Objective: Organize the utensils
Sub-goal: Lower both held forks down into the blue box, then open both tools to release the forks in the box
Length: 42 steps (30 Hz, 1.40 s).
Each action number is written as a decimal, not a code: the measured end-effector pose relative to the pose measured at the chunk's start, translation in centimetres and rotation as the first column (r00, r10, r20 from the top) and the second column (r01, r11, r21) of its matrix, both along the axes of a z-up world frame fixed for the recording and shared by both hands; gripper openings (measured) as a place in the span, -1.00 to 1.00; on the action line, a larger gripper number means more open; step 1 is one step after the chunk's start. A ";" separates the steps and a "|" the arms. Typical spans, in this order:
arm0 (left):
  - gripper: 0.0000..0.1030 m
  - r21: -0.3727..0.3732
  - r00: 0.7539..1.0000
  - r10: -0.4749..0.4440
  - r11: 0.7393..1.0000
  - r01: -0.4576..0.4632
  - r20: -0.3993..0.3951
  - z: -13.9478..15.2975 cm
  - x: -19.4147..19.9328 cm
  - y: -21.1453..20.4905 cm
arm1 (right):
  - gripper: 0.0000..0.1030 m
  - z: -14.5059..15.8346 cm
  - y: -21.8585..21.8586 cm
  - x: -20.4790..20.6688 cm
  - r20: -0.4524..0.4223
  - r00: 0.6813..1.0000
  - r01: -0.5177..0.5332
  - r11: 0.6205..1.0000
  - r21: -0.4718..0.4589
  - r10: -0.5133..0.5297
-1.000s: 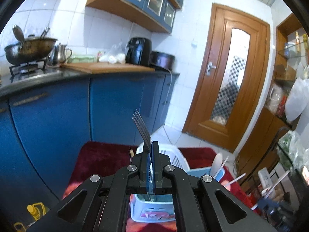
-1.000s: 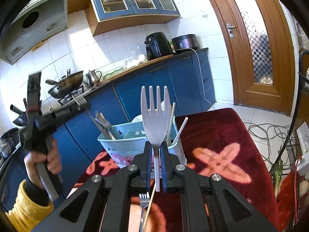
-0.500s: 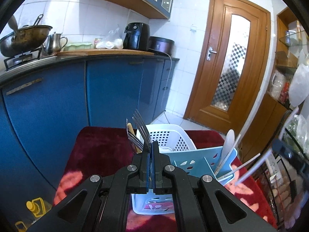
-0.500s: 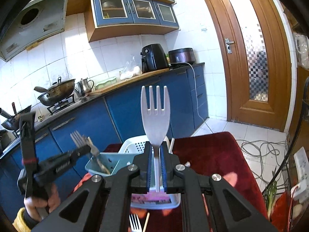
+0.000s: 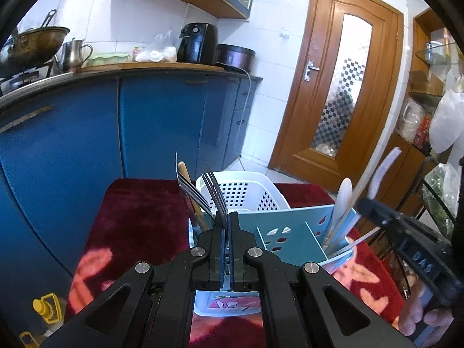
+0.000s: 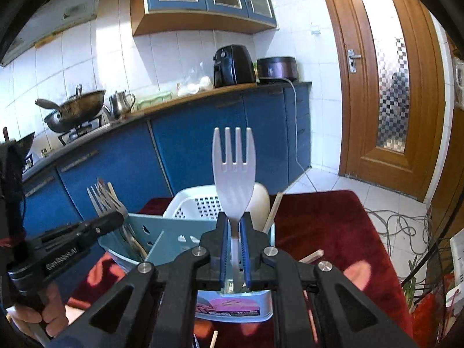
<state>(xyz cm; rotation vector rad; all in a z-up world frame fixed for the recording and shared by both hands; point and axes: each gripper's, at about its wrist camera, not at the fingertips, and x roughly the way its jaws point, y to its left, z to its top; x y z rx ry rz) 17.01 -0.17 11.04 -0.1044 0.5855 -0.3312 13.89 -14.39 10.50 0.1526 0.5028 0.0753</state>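
Note:
My left gripper (image 5: pixel 226 217) is shut on a metal fork (image 5: pixel 215 192), tines up, over the left compartment of the teal divided utensil holder (image 5: pixel 290 233), where another metal fork (image 5: pixel 188 191) and a wooden stick stand. My right gripper (image 6: pixel 234 226) is shut on a white plastic fork (image 6: pixel 233 171), tines up, above the holder's right compartment (image 6: pixel 162 233). A white plastic spoon (image 5: pixel 342 200) stands in that right compartment. The left gripper also shows in the right wrist view (image 6: pixel 113 219); the right gripper shows in the left wrist view (image 5: pixel 365 203).
A white perforated basket (image 5: pixel 246 191) stands behind the holder on a red floral cloth (image 5: pixel 136 217). Loose sticks (image 6: pixel 311 255) lie on the cloth. Blue cabinets (image 5: pixel 159 121), a wooden door (image 5: pixel 345 87) and floor cables (image 6: pixel 400 226) surround the table.
Both grippers have come down and closer to the utensil holder. The metal fork is now low over the left compartment and the plastic fork over the right one.

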 end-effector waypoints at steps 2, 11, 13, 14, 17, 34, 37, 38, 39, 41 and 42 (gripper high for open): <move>-0.97 0.001 1.000 -0.003 1.000 0.003 -0.006 -0.2 0.1 0.0 | -0.80 -0.5 0.1 0.4 -0.019 1.000 -0.007 1.000 0.004 0.007; -0.94 0.001 0.999 -0.034 0.999 0.034 -0.039 -0.4 0.3 -0.3 | -0.65 -1.9 -0.3 1.0 -0.086 0.996 -0.030 0.997 0.073 0.036; -0.86 0.004 0.999 -0.037 0.999 0.037 -0.040 -0.2 0.2 -0.4 | -0.61 -1.8 -0.5 0.8 -0.084 0.996 -0.032 0.995 0.092 0.040; -0.79 0.006 0.998 -0.039 0.999 0.039 -0.040 -0.1 0.1 -0.5 | -0.60 -1.7 -0.6 0.7 -0.082 0.996 -0.032 0.995 0.095 0.040; -0.52 0.010 0.999 -0.040 0.999 0.041 -0.032 0.3 -0.4 -0.6 | -0.45 -1.2 -0.7 0.1 -0.064 0.997 -0.027 0.995 0.098 0.034; -0.27 0.018 0.999 -0.044 0.999 0.044 -0.005 2.8 -3.9 -0.6 | -0.36 1.6 -0.7 -4.7 0.009 0.999 -0.052 0.990 0.130 0.051; -0.26 0.016 0.999 -0.042 0.999 0.042 -0.006 2.9 -4.8 -0.1 | -0.34 1.6 -0.7 -5.9 0.008 0.998 -0.055 0.989 0.138 0.055; -0.26 0.014 0.999 -0.042 0.999 0.042 -0.006 2.9 -5.1 0.0 | -0.33 1.6 -0.8 -6.2 0.007 0.998 -0.056 0.989 0.140 0.055; -0.26 0.013 0.999 -0.042 0.999 0.042 -0.009 2.9 -5.4 0.1 | -0.33 1.5 -0.8 -6.6 0.005 0.998 -0.056 0.988 0.143 0.056; -0.26 0.010 0.999 -0.046 0.999 0.046 -0.012 2.9 -6.1 0.2 | -0.31 1.3 -0.9 -7.3 0.000 0.998 -0.056 0.988 0.146 0.057; -0.26 0.011 0.999 -0.049 0.999 0.049 -0.013 2.9 -6.5 0.2 | -0.31 1.2 -1.0 -7.7 -0.003 0.998 -0.055 0.988 0.147 0.056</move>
